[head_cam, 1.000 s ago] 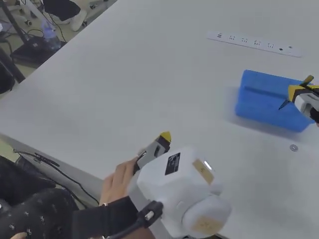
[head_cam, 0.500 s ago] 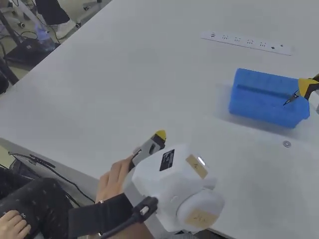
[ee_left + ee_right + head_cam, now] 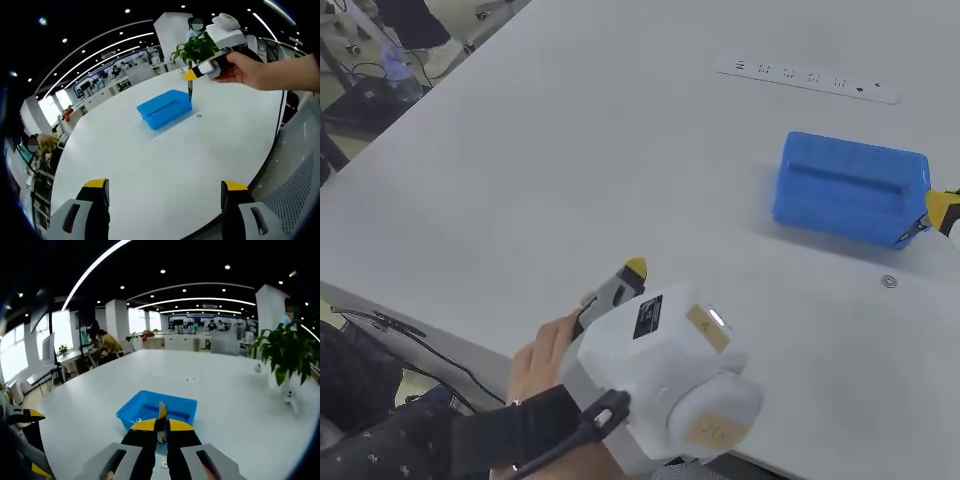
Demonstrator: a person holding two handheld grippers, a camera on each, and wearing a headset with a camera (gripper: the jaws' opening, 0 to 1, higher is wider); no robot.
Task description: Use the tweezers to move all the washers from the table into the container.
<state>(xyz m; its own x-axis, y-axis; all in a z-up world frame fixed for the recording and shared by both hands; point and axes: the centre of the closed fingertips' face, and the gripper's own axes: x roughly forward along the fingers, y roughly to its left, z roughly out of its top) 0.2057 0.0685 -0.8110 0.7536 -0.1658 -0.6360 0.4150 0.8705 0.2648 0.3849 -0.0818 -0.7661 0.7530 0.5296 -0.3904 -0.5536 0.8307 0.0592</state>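
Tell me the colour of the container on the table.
Blue; the container shows best in the head view.

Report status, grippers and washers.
Left gripper open, near table edge. Right gripper shut on tweezers, beside container. One washer on table, nothing blocking.

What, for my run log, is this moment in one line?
left tool: open, empty | right tool: shut on tweezers, by container | washer: on table beside container
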